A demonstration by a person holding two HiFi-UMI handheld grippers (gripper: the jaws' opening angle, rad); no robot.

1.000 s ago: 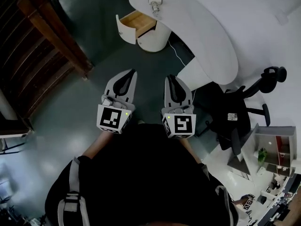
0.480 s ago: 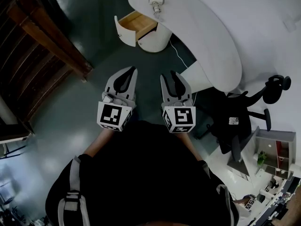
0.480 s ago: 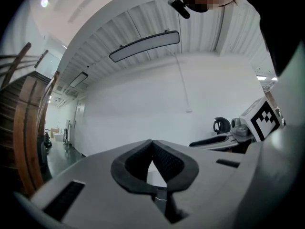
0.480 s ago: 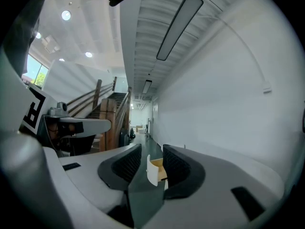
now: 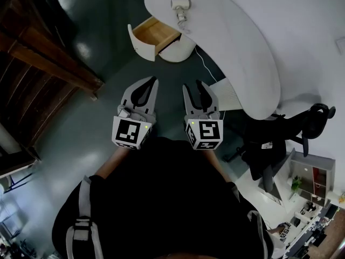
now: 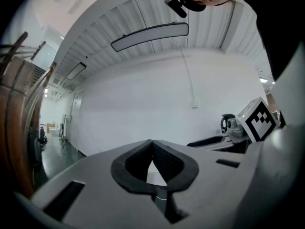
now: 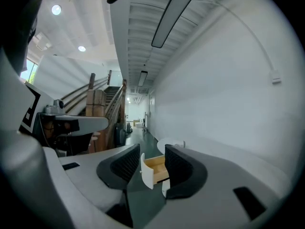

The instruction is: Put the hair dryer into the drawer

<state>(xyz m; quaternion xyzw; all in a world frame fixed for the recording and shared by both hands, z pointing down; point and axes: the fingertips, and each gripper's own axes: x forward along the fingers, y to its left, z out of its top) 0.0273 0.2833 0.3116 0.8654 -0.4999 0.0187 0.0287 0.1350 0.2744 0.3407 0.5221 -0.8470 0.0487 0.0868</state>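
Note:
A white hair dryer (image 5: pixel 180 5) lies on the far end of the curved white desk (image 5: pixel 237 42). Below that end, the rounded white cabinet's wooden drawer (image 5: pixel 153 34) stands pulled out, and it shows again between the right jaws in the right gripper view (image 7: pixel 155 168). Both grippers are held level in front of me, well short of the desk. My left gripper (image 5: pixel 152 81) is shut and empty, its tips meeting (image 6: pixel 152 144). My right gripper (image 5: pixel 192 85) has just been opening; its jaws stand apart (image 7: pixel 152 159) with nothing between them.
A black office chair (image 5: pixel 269 139) stands at the right by the desk's near end. A wooden staircase (image 5: pixel 48 58) runs along the left. A white cable (image 5: pixel 205 66) trails over the dark floor (image 5: pixel 108 63) near the cabinet.
The right gripper's jaws have gone from shut to open. Both grippers and I have moved forward toward the desk; the chair has slid to the right in view.

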